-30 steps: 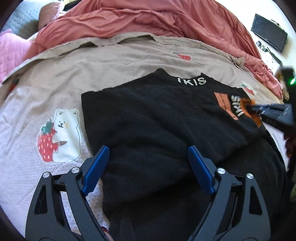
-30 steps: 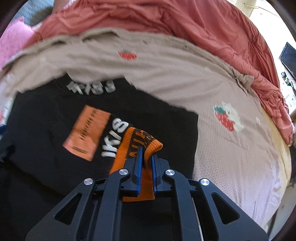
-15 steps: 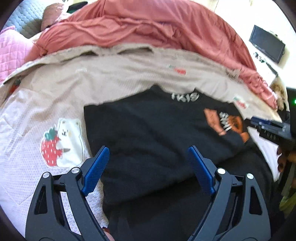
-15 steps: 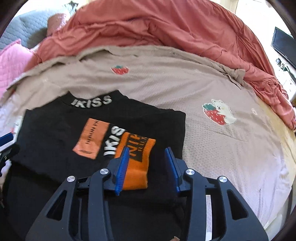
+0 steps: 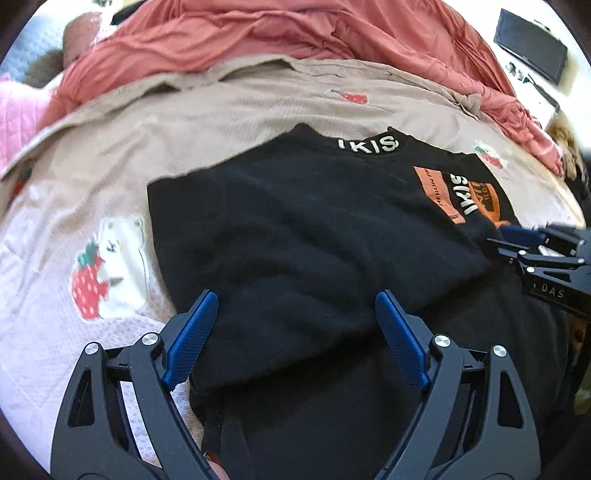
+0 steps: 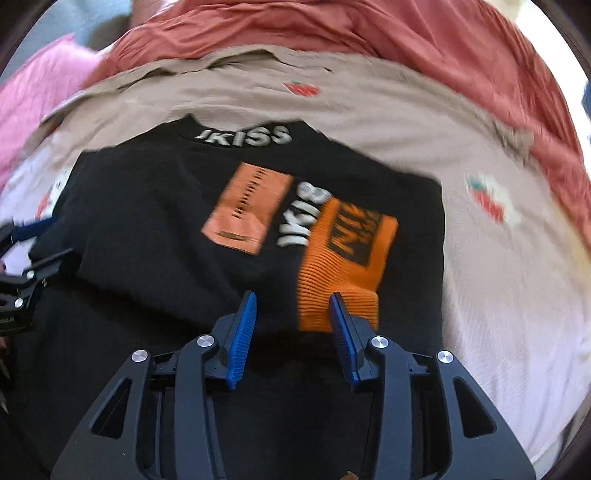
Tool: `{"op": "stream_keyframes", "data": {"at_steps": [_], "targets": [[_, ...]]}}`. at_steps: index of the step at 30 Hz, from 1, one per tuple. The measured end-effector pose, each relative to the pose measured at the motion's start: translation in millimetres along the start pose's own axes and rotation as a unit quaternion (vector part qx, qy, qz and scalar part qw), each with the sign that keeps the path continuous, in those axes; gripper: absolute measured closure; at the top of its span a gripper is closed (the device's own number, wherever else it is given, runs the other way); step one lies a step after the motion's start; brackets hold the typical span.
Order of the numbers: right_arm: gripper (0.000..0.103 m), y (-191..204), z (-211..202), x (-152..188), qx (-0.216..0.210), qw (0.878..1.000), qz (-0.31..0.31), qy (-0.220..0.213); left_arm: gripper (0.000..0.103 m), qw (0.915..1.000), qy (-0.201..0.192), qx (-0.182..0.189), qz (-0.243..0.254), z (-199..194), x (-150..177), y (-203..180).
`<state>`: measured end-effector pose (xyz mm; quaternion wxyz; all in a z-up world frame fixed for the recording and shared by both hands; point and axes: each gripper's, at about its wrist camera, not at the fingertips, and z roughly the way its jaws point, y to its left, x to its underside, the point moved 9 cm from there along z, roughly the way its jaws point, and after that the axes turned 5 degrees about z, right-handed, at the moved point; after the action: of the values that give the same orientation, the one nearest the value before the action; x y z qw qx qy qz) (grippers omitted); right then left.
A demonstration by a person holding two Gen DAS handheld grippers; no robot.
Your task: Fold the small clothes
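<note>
We see the black sweater (image 6: 155, 229) lying folded on the beige bedspread (image 6: 369, 122), its orange cuff (image 6: 343, 258) laid across its front at about four o'clock. Our right tool (image 6: 291, 332) has just been opening; the cuff lies free of its pads. Our left tool (image 5: 295, 332) stands released, wide over the sweater's near edge.

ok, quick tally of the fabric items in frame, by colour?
Black: 1, sweater with orange cuff
Beige: 1, strawberry-print sheet
Red: 1, duvet
Pink: 1, quilted piece
Total: 4
</note>
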<state>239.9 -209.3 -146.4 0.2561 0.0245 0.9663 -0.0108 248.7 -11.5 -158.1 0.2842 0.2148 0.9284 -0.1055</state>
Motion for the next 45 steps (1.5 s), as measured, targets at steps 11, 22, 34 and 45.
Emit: {"op": "stream_keyframes", "data": {"at_steps": [11, 22, 34, 45], "targets": [[0.060, -2.6, -6.9, 6.5, -0.006, 1.000, 0.020, -0.004, 0.023, 0.9998, -0.012, 0.004, -0.016, -10.4, -5.7, 1.8], [0.050, 6.5, -35.4, -24.3, -0.016, 0.999, 0.014, -0.049, 0.023, 0.9992, -0.040, 0.002, -0.002, -18.5, -15.0, -3.5], [0.028, 58.3, -1.5, -51.8, -0.025, 0.999, -0.012, -0.025, 0.021, 0.9998, 0.019, 0.003, 0.007, 4.8, 4.1, -3.6], [0.028, 41.0, 42.1, -42.9, -0.006, 0.999, 0.024, 0.041, 0.021, 0.9998, 0.020, 0.007, 0.003, 2.8, 4.4, -3.5]]}}
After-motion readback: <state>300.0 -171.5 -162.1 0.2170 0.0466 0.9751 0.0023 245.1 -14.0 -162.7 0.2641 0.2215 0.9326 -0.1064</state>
